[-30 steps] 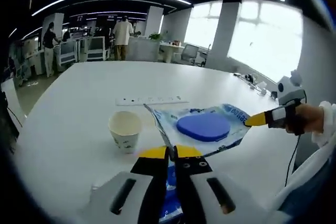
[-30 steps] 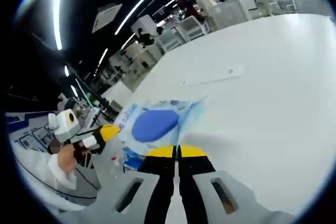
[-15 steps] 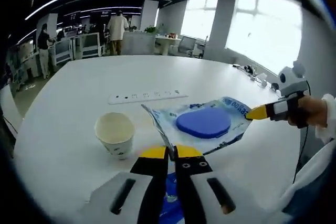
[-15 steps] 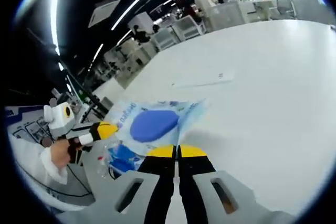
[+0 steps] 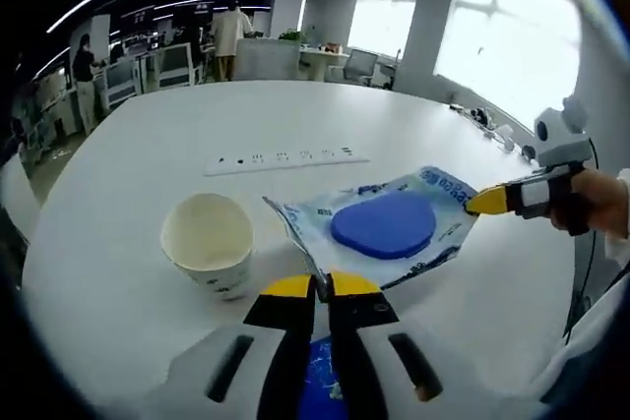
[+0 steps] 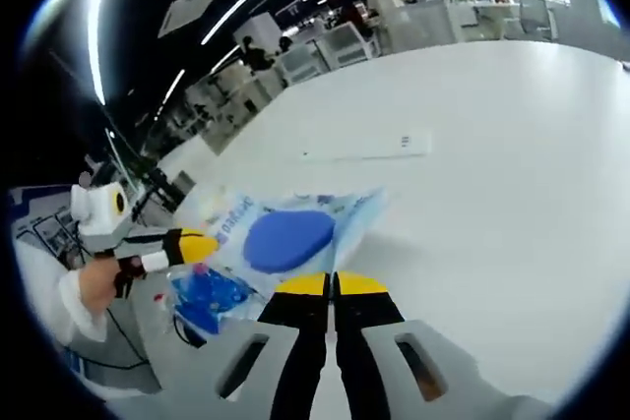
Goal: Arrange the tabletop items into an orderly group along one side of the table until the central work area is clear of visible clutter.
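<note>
We have the left gripper [image 5: 314, 287] with its yellow-tipped jaws clenched on one edge of the clear plastic pouch with blue print and a flat blue oval pad inside [image 5: 384, 228]. The right gripper [image 5: 482, 202] comes in from the right of the left gripper view, a hand [image 5: 594, 206] around it, yellow tip on the pouch's far corner. In the right gripper view we see the right gripper [image 6: 330, 284] from behind, jaws pressed together on the pouch [image 6: 288, 240] edge, and the left gripper [image 6: 194, 245] on the opposite edge. So the pouch hangs stretched between both, just above the white round table [image 5: 128, 164].

Just left of the pouch, the cream paper cup [image 5: 208, 243] stands upright on the table, apart from the pouch. A second blue printed wrapper [image 6: 204, 298] lies under the pouch's near-left corner in the right gripper view.

Beyond the pouch, a flat white power strip [image 5: 285, 158] lies on the table, well apart from the cup. Past the table: office desks, people standing [image 5: 232, 40], bright windows.
</note>
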The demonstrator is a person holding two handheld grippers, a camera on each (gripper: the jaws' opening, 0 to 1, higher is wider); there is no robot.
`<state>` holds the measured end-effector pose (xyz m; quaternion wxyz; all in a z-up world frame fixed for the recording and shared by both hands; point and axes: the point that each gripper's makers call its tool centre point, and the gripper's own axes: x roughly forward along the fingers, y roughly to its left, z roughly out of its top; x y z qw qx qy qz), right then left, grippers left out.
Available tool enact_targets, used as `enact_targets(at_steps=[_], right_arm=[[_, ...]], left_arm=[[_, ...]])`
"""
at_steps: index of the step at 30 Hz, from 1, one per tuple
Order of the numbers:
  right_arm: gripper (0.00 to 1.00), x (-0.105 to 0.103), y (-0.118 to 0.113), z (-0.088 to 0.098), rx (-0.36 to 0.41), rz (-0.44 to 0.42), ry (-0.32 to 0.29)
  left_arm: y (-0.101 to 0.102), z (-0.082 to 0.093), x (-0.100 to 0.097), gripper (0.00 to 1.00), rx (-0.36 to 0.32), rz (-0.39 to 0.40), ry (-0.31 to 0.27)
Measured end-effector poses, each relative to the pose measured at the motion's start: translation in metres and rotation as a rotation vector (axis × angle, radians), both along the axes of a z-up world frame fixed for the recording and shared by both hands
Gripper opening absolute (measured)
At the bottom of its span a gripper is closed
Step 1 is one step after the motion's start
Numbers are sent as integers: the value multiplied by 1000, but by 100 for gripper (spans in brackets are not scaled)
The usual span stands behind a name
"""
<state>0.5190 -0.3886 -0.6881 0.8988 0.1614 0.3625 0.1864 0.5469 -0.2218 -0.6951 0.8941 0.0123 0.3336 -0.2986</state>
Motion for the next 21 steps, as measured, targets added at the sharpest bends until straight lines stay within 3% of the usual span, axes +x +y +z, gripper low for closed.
enact_targets(at_steps=[15, 21], right_arm=[[0, 9, 1, -37, -8, 8, 71], [0, 13, -1, -46, 26, -5, 85]], left_arm=[[5, -33, 13, 1, 31, 38, 67], [7, -43, 11, 1, 62, 30, 91]])
